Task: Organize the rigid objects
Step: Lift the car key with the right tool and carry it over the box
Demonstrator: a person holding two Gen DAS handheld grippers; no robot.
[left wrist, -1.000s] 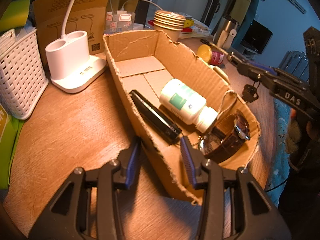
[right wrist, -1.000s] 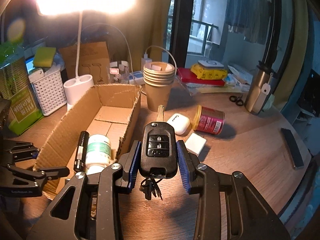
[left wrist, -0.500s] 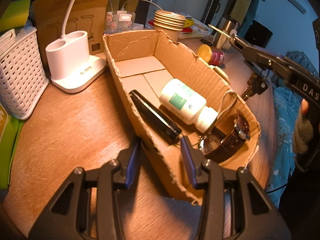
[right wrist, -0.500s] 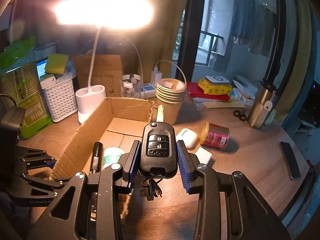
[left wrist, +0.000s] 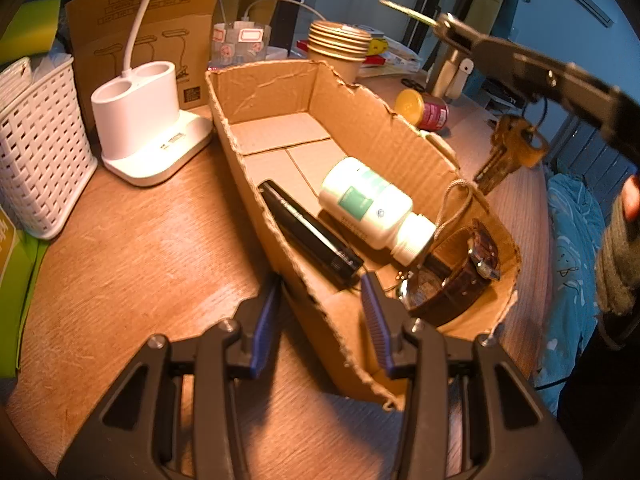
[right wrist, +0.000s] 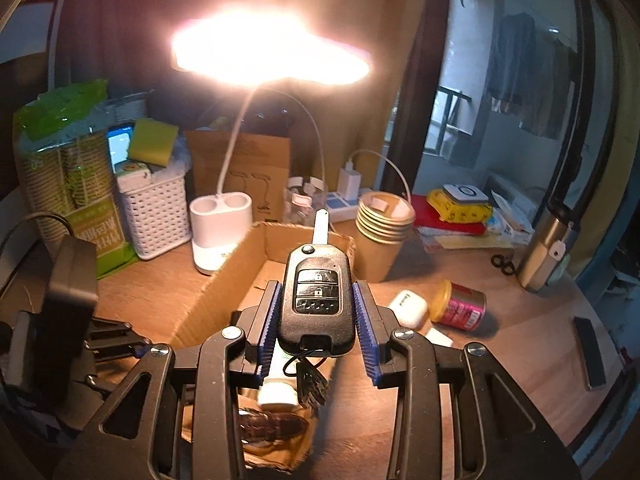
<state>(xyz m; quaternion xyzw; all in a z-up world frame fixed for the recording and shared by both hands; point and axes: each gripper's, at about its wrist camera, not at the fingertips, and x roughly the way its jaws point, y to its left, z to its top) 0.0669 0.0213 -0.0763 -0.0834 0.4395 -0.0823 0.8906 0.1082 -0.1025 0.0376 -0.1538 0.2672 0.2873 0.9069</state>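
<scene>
A torn-edged cardboard box (left wrist: 260, 80) lies on the wooden table; in it are a black flashlight (left wrist: 308, 232), a white pill bottle (left wrist: 364, 200) and a brown-strapped watch (left wrist: 460, 280). My left gripper (left wrist: 320, 292) straddles the box's near side wall, one pad outside and one inside, and holds it. My right gripper (right wrist: 317, 286) is shut on a black car key fob (right wrist: 318, 296), blade forward, small keys (left wrist: 508, 152) dangling under it. It hangs above the near end of the box (right wrist: 224, 292), over the bottle (right wrist: 280, 384) and watch (right wrist: 272, 424).
A lit desk lamp's white base (left wrist: 140, 120) and a white basket (left wrist: 36, 140) stand left of the box. Behind it are stacked paper cups (left wrist: 338, 48). A red can (right wrist: 460, 304), earbud case (right wrist: 408, 308), white block (right wrist: 438, 336), metal flask (right wrist: 548, 248) and a black bar (right wrist: 588, 350) lie right.
My right gripper has risen and swung in over the box with the key fob still in it. The left gripper and the box have stayed put.
</scene>
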